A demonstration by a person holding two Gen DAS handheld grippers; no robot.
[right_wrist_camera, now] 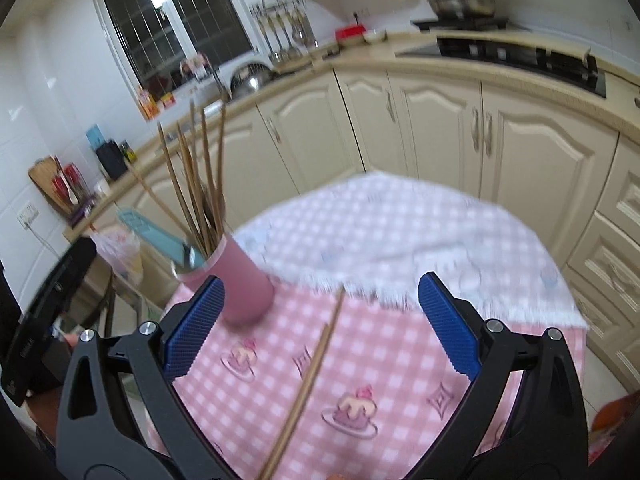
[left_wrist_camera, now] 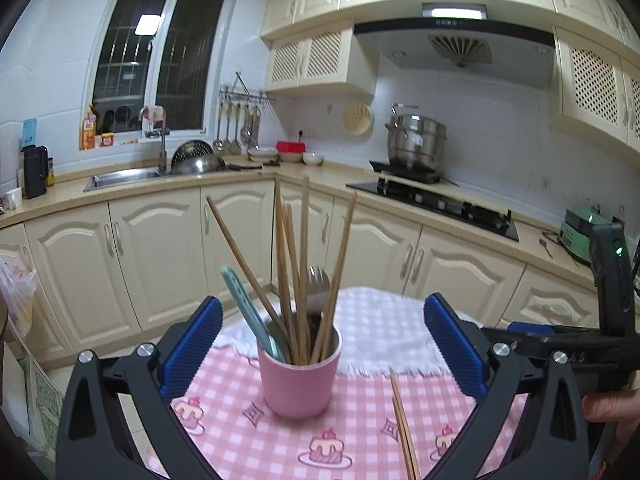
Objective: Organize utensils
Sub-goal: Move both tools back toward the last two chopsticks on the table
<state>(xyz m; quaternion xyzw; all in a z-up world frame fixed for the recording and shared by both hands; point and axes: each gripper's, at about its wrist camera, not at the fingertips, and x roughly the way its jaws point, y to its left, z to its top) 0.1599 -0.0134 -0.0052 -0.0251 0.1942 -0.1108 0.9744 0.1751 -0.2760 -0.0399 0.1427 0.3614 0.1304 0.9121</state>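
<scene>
Blue pads of the left tool [left_wrist_camera: 322,346] stand spread around the pink cup [left_wrist_camera: 299,376], untouched; right tool [right_wrist_camera: 320,324] spread above loose chopsticks [right_wrist_camera: 308,384] on the bench [right_wrist_camera: 400,360]; a careless squeeze could topple the top-heavy cup.

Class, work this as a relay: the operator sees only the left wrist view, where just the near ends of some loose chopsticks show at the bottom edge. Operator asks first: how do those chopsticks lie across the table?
Observer: The loose chopsticks lie flat on the pink checked tablecloth, running diagonally away, far tips angled right.
Operator: Is the right gripper on them?
Observer: No. The right gripper hangs open above them, nothing between its pads.
Operator: How close are they to the cup?
Observer: The pink cup stands just left of their far tips, apart from them.
</scene>
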